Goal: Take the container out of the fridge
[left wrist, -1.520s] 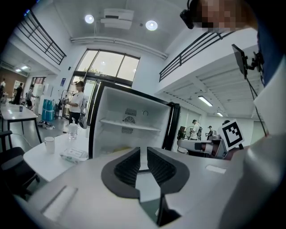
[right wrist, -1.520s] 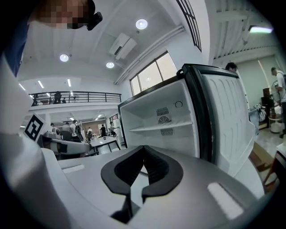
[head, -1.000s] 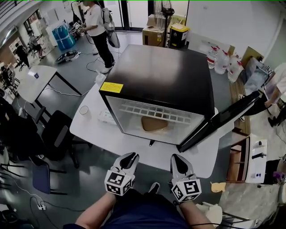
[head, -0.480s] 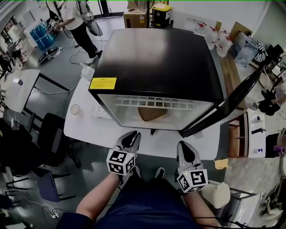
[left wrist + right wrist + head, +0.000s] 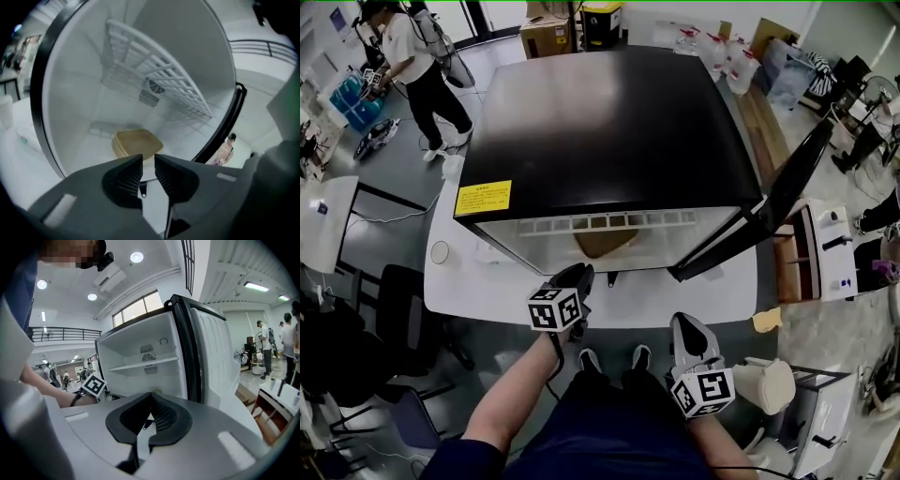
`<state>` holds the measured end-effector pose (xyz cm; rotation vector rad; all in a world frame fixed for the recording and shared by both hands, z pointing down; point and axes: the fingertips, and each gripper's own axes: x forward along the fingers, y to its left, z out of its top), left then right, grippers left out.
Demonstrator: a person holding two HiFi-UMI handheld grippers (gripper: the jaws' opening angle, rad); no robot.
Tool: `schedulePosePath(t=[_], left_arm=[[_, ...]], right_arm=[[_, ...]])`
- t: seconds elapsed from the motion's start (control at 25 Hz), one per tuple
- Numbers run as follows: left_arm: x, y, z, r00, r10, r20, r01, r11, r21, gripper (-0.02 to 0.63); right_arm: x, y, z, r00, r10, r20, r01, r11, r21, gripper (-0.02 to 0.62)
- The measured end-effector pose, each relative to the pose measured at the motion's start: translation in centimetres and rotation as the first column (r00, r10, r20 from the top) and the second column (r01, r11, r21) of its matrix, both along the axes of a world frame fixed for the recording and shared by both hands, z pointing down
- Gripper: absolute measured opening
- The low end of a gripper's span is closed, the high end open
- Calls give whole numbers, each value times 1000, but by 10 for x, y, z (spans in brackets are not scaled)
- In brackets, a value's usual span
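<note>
A tan, lidded container [image 5: 602, 242] lies on the floor of the open black fridge [image 5: 609, 122], under a white wire shelf [image 5: 609, 223]. My left gripper [image 5: 575, 277] is held out at the fridge's opening, just in front of the container. In the left gripper view the container [image 5: 136, 143] sits just beyond the left gripper [image 5: 148, 161], whose jaws stand a narrow gap apart with nothing between them. My right gripper [image 5: 689, 330] hangs lower and nearer my body, right of the opening. In its own view the right gripper [image 5: 151, 397] has its tips together and holds nothing.
The fridge door [image 5: 769, 211] swings out to the right. The fridge stands on a white table [image 5: 487, 281] with a cup [image 5: 440, 251] at its left end. Chairs [image 5: 403, 309] stand to the left, a white cart [image 5: 825, 253] to the right, and a person [image 5: 412, 66] behind.
My left gripper has moved up and forward to the fridge's opening. The right gripper has stayed low by my body. The view has shifted over the fridge.
</note>
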<state>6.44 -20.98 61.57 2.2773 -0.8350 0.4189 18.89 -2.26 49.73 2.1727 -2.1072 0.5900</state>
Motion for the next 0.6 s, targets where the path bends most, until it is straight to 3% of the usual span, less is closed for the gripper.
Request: schedulePosePath(t=[0.16, 0.32, 0.44, 0.6], left_arm=[[-2, -20, 26, 980, -167, -109, 145, 972, -187, 52], [-7, -34, 40, 926, -329, -187, 265, 916, -300, 63], [-6, -41, 47, 883, -402, -242, 300, 880, -369, 86], [-3, -48, 55, 856, -434, -280, 299, 859, -416, 94]], right_arm=[[-1, 7, 4, 1000, 13, -9, -14, 999, -29, 6], [3, 15, 7, 999, 36, -16, -36, 998, -50, 6], [7, 20, 9, 998, 52, -23, -53, 996, -66, 6], [9, 24, 10, 998, 64, -25, -65, 995, -76, 6]])
